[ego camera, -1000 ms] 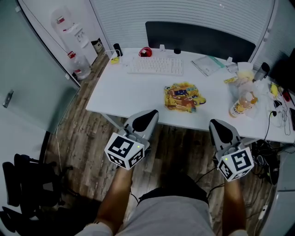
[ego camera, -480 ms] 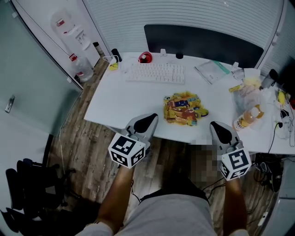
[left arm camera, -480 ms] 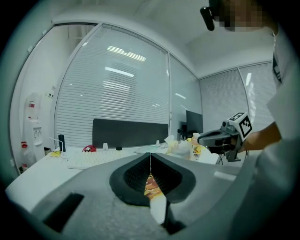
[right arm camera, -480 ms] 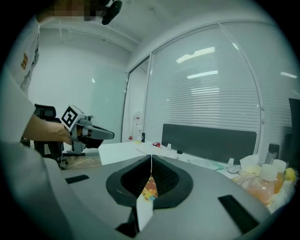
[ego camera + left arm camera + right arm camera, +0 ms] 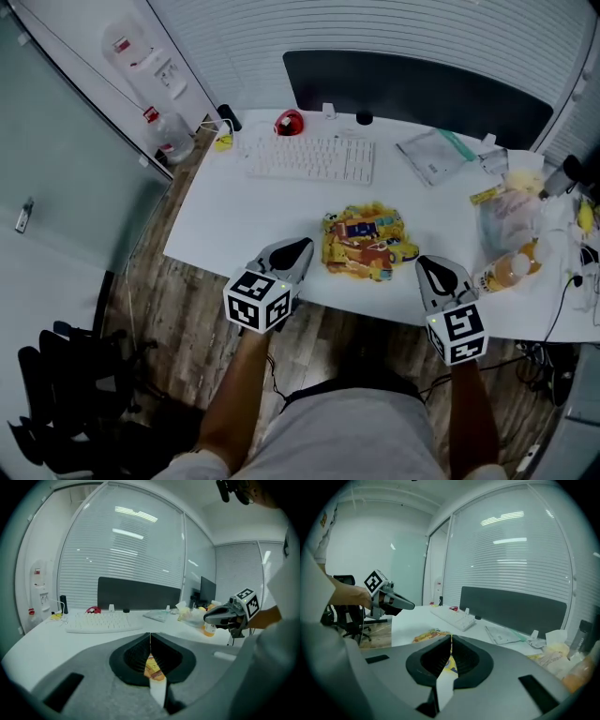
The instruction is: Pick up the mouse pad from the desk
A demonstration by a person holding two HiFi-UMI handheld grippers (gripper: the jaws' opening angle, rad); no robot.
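Lying in the middle of the head view, toward the near edge of the white desk (image 5: 234,211), the mouse pad (image 5: 366,242) is a flat piece with an uneven, wavy outline. It is printed all over in yellow and orange with small patches of blue and red; the picture on it is too small to make out. It is flat on the desk top with nothing on it.

Both grippers sit low in the frame, one on each side of the pad. The left gripper (image 5: 298,247) points up and to the right, its tip just left of the pad's left edge. The right gripper (image 5: 433,266) has its tip just below and right of the pad's right corner. Whether either tip touches the pad cannot be told. In each gripper view the two jaws meet in a thin line with nothing between them, and a strip of the yellow-orange pad shows through the gap beneath them.

Further up the frame, a white keyboard (image 5: 309,157) lies well apart from the pad, with a red rounded object (image 5: 289,123) just above it. A clear sleeve of papers (image 5: 433,155) is at upper right, and a bottle of orange liquid (image 5: 508,272) stands at the right edge of the desk.
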